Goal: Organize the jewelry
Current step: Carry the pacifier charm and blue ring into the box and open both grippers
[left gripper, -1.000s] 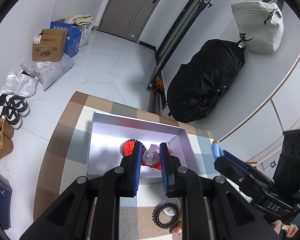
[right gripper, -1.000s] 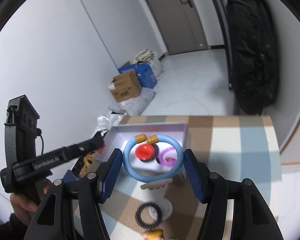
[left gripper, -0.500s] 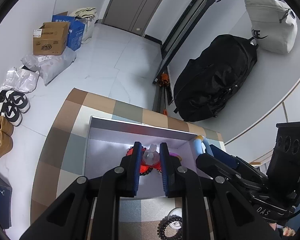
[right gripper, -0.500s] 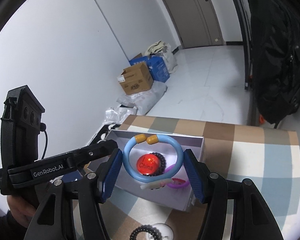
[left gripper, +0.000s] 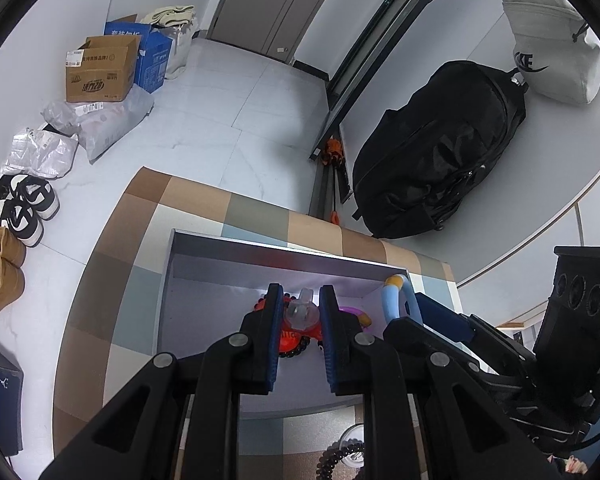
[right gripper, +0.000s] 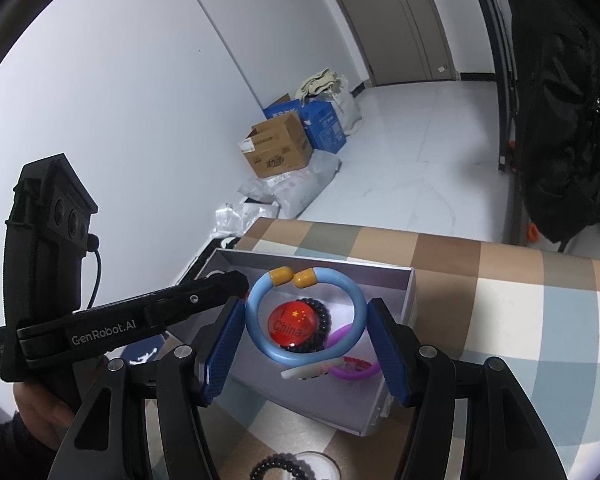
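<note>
A shallow grey box (left gripper: 228, 248) (right gripper: 410, 280) lies on the checkered table. In it lie a red China badge (right gripper: 292, 326), a black bead bracelet (right gripper: 324, 316) and a purple ring (right gripper: 354, 372). My left gripper (left gripper: 299, 312) is shut on a small clear plastic piece (left gripper: 300, 312) above the box. My right gripper (right gripper: 306, 336) is shut on a light blue bangle with yellow ends (right gripper: 358, 308), held over the box; the bangle also shows in the left wrist view (left gripper: 392, 304).
A black coil hair tie on a white disc (right gripper: 292, 468) (left gripper: 340, 452) lies on the table in front of the box. On the floor beyond are cardboard boxes (left gripper: 100, 72), shoes (left gripper: 24, 204) and a black bag (left gripper: 440, 160).
Both grippers have moved forward over the box with their items. The box now fills more of both views, and the hair tie has slid toward the bottom edge.
</note>
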A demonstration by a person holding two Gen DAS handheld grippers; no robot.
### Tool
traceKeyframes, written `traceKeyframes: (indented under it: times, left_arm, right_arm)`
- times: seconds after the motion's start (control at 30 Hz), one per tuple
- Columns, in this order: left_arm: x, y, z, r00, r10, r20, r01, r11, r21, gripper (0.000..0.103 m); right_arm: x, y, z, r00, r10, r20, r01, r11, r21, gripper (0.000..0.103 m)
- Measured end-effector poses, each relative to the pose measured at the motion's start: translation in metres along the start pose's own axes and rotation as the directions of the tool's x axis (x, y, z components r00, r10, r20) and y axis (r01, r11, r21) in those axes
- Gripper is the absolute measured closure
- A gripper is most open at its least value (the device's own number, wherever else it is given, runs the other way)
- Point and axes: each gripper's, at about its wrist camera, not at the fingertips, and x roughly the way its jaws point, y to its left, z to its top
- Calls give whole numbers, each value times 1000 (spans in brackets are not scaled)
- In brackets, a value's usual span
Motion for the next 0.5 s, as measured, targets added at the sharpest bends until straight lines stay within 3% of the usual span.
traceKeyframes:
  times: [0.37, 0.4, 0.47, 0.5]
  left_arm:
    - [5, 2, 1, 1000, -23, 4, 23, 1000, -14, 88]
    - [6, 4, 2, 999, -33, -1, 33, 999, -28, 86]
    - [8, 8, 4, 999, -42, -20, 41, 997, -63, 64]
    - [6, 10, 4, 998, -56, -10, 55, 996, -74, 62]
  right_arm:
    - [3, -4, -1, 1000, 8, 0, -8, 999, 33, 40]
    - [2, -4, -1, 1000, -2, 4, 1, 1000, 29, 40]
    - [1, -4, 0, 1000, -5, 8, 5, 1000, 24, 36]
    - [-2, -5, 0, 1000, -2, 18, 1, 1000, 29, 34]
